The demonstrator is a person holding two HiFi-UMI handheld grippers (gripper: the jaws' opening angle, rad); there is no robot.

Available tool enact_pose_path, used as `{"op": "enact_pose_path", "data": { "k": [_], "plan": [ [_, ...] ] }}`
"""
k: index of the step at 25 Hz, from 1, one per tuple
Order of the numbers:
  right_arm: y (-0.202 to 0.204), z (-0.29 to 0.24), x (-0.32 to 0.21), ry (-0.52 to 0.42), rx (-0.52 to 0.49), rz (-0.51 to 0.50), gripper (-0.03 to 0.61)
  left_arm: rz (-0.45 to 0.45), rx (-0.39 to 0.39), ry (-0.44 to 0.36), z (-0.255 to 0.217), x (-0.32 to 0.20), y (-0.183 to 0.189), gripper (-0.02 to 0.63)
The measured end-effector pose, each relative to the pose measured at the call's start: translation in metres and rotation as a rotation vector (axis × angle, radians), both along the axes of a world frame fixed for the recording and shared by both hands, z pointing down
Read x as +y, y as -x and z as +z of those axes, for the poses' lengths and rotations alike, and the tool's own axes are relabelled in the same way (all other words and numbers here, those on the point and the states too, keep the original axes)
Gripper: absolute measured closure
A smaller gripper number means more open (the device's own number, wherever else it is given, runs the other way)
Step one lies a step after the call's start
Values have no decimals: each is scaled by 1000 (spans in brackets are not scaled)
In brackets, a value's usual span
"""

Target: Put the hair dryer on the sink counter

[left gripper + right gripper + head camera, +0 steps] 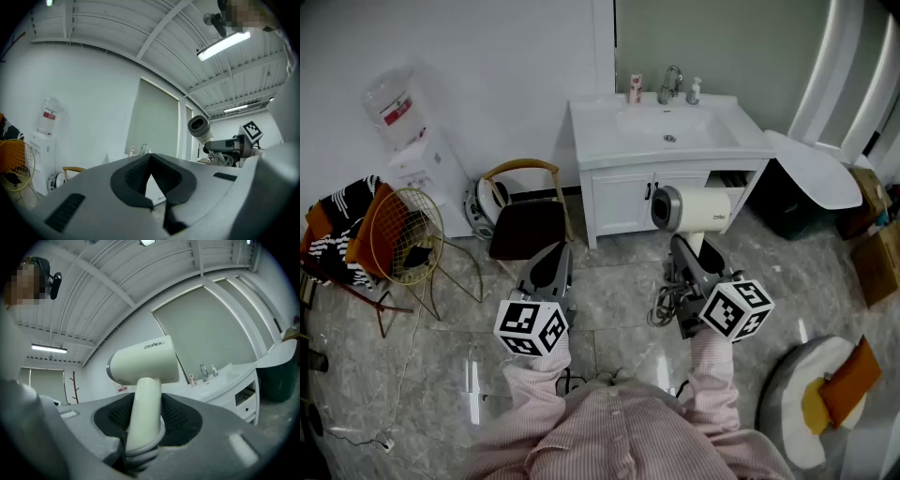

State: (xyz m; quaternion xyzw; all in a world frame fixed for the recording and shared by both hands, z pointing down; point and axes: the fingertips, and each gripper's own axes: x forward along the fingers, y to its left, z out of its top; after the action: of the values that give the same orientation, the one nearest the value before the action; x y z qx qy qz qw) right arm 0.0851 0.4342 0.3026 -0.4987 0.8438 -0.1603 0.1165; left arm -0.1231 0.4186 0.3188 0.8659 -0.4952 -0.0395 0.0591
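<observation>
- Hair dryer (145, 366): my right gripper (145, 420) pinches its pale handle, body upward. It hangs in the air in front of the white cabinet (623, 202), not on the sink counter (600, 131).
- My left gripper (150, 180) is pressed together with nothing in it, held beside the right one and apart from it.
- On the counter's back edge stand a faucet (669, 84), a pink bottle (635, 88) to its left and a small white bottle (694, 90) to its right. The basin takes up the middle, with bare rim to either side.
- Left of the cabinet is a dark-seated chair (525, 225). Further left are a yellow wire frame (405, 225) and a water dispenser (417, 155) against the wall.
- At the right a white oval lid (816, 169) juts out just beside the counter's corner.
- In the head view the dryer's body covers part of the cabinet front, near an open drawer (727, 178) (I cannot see inside it).
- A grey cord (667, 305) loops below my right gripper; its far end is hidden behind the jaws.
- The foot of the handle is cut off by the pads in the right gripper view.
</observation>
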Motion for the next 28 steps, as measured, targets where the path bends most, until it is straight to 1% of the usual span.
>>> {"op": "enact_pose_path", "data": {
  "k": [7,11,17,23,28],
  "plan": [
    [-6,2,-4,-5,-4,-9,414,1,1,3,4,-3,-7,617],
    [-16,3,-10,-8,-4,-7,414,-4,-27,-4,5,-9,-17,617],
    [-27,10,-22,-3,-29,-10,414,-15,-19,13,15,-14,-27,616],
    [-27,20,-34,13,-54,-40,414,-59,-7,34,24,-18,-20,617],
    [-22,26,-55,31,-52,-55,414,-75,-8,56,30,-37,-15,617]
  ]
}}
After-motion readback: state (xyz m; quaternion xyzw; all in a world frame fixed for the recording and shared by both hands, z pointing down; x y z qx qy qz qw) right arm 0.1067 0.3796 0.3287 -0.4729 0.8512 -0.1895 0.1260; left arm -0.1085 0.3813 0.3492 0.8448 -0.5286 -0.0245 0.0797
